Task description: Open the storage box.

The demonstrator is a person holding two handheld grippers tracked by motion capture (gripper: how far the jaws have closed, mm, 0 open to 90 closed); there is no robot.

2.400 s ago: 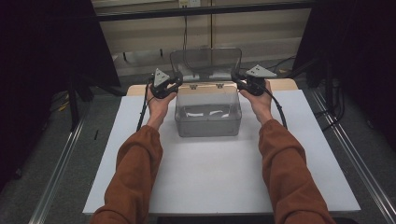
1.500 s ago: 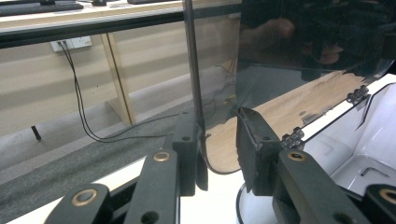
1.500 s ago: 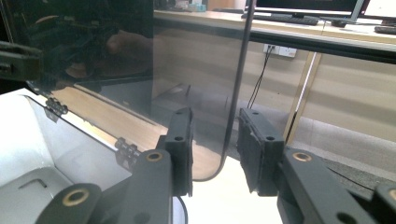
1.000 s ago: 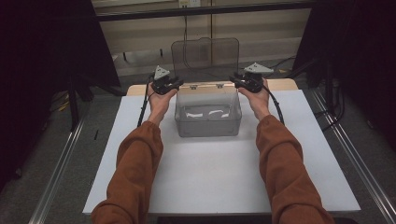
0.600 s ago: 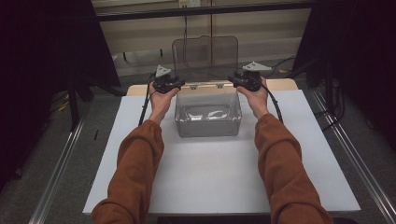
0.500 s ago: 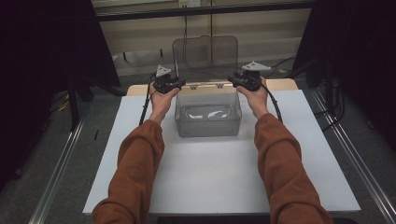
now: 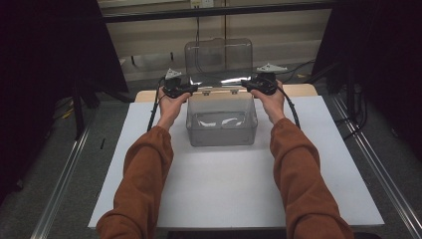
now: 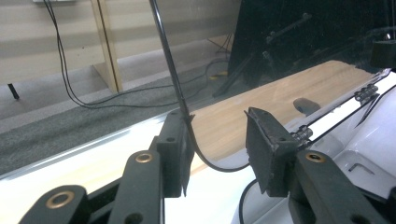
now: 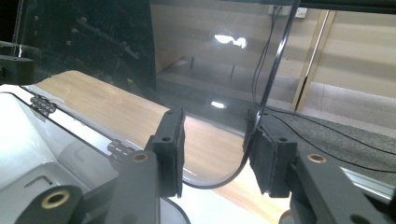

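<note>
Lid [image 7: 219, 59] upright on box [image 7: 222, 124], gripper views: edge betw. both fingers, parted, L [image 8: 217, 144] & R [image 9: 215, 149], opening.

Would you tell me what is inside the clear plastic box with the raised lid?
Inside the clear plastic box, white shapes show through the wall near the bottom; glare and haze hide what they are.

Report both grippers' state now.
Left gripper: open, jaws just parted, lid corner between them.
Right gripper: open, jaws just parted, lid corner between them.
</note>
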